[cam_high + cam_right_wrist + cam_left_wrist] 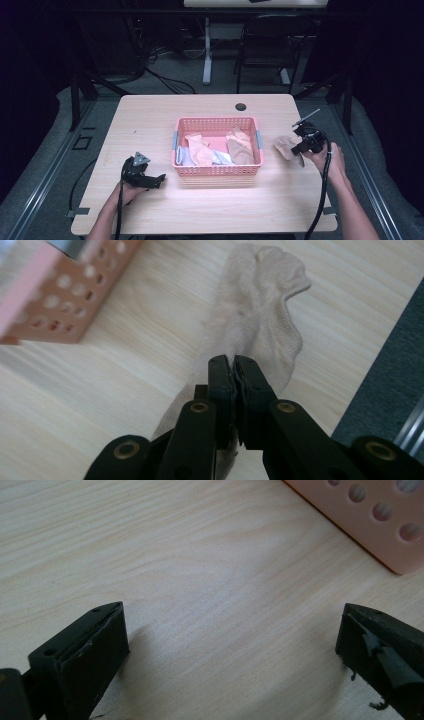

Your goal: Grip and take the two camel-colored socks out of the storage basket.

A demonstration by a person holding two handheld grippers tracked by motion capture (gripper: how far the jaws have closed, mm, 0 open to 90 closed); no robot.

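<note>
right gripper view shows what the high view blurs: the right gripper (233, 362) is clamped on a beige sock (260, 315) on the table (75, 405), basket (55, 295) beyond it. left gripper (232, 645) gapes, holding nothing.

Table (150, 120): pale wood-grain top, smooth, matt with slight sheen. Basket (218, 170): pink plastic, perforated walls, smooth. Sock (260, 315) near the table's right edge: beige knit cloth, soft, finely ribbed, matt. Right tongs (233, 365): black matt plastic, brass-coloured rivets. Left tongs (232, 645): black matt, pad (387, 655) surface torn and rough.
</note>
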